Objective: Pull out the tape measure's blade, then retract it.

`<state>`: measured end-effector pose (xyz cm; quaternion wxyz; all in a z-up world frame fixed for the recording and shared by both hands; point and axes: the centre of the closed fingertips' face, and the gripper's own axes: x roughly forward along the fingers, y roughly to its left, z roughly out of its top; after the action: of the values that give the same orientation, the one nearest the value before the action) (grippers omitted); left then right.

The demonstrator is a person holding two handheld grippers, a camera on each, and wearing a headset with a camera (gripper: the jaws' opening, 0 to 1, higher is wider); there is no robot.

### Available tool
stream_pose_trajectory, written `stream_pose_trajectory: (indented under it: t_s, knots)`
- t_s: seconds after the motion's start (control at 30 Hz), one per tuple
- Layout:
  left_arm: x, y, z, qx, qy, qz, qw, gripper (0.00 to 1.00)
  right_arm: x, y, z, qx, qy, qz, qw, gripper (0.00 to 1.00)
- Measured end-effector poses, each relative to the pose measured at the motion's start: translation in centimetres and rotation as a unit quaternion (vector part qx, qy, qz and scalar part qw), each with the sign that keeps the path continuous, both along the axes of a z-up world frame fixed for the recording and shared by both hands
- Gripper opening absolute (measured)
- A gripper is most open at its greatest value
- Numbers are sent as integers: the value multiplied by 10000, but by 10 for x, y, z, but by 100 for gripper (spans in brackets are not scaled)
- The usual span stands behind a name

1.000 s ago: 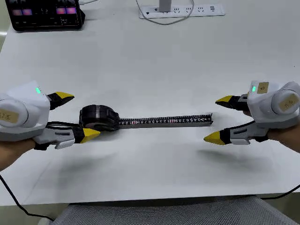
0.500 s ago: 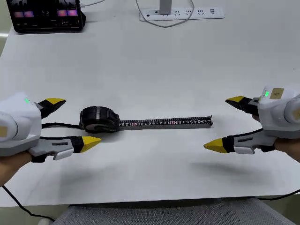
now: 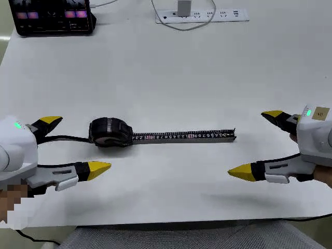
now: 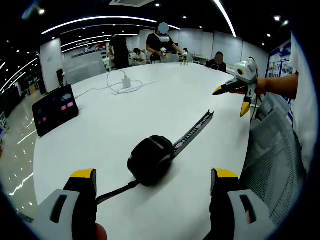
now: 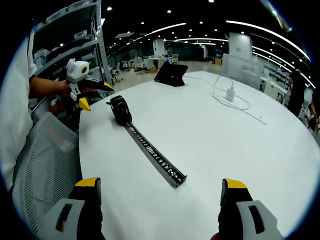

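White table (image 3: pixel 171 78), two grippers, tape measure (image 3: pixel 110 132) with its blade (image 3: pixel 184 136) out.
Dark screen (image 3: pixel 52 15) and power strip (image 3: pixel 202 14) sit at the far edge, well apart from the work. The case lies near the left gripper (image 3: pixel 78 143); the blade runs flat towards the right gripper (image 3: pixel 253 142). Both sets of jaws gape wide, gripping nothing.

Bright overhead light, soft shadows; fisheye-bent edges

My tape measure (image 3: pixel 109 132) is black, its blade (image 3: pixel 182 136) dark with pale numerals; the bench (image 3: pixel 181 67) is white, my grippers' tips yellow.
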<state>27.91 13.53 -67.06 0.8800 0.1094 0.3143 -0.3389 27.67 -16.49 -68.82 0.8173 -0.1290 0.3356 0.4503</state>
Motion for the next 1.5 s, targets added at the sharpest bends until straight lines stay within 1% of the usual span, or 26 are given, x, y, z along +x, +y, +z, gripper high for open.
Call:
stream_pose_trajectory:
  t_s: [0.1,0.17,0.23,0.27,0.33,0.4,0.43,0.63,0.7,0.87,1.0,1.03,1.1,1.13,1.27,1.37,1.43,1.5]
  knots:
    - [-4,2,0,-5,-6,55,10000,95,-4,0,1,-52,-51,33,10000,99]
    - [-8,4,0,-13,-2,108,9999,97,-6,1,6,6,-130,10,9999,99]
    - [-11,6,1,-21,0,147,9999,97,-7,1,10,84,-156,-31,9998,99]
    - [-13,6,1,-40,10,151,9999,97,-8,1,10,89,-165,-37,9998,99]
    - [-16,6,3,-94,-48,157,9998,97,-9,0,11,54,-221,-46,9997,99]
    - [-17,8,4,-103,-59,182,9998,97,-10,-1,11,75,-237,-89,9997,99]
    - [-18,8,3,-97,-69,194,9997,97,-10,-1,12,67,-292,-100,9995,98]
    - [-27,6,6,-226,-126,267,9993,96,-16,-3,12,95,-319,-171,9993,98]
    - [-29,6,4,-189,-110,285,9994,96,-17,-4,13,97,-379,-235,9990,97]
    - [-35,5,5,-260,-113,355,9990,96,-25,-4,10,99,-374,-273,9989,98]
    - [-39,4,5,-286,-118,384,9988,96,-28,-4,8,124,-385,-304,9987,98]
    - [-40,3,4,-309,-98,401,9987,96,-29,-4,8,120,-396,-317,9986,98]
    - [-41,3,3,-289,-107,420,9986,96,-30,-4,7,124,-401,-321,9986,98]
    - [-43,2,0,-269,-55,399,9988,96,-30,-3,6,130,-412,-326,9985,98]
    - [-46,0,0,-305,-57,411,9987,96,-34,-4,1,81,-411,-308,9986,99]
    - [-48,-2,-1,-346,-24,413,9985,96,-36,-6,-2,62,-398,-325,9987,99]
    - [-49,-3,-1,-347,-36,398,9986,96,-37,-7,-4,40,-393,-326,9987,99]
    - [-51,-3,-2,-348,-1,394,9986,96,-37,-8,-5,6,-389,-318,9987,99]
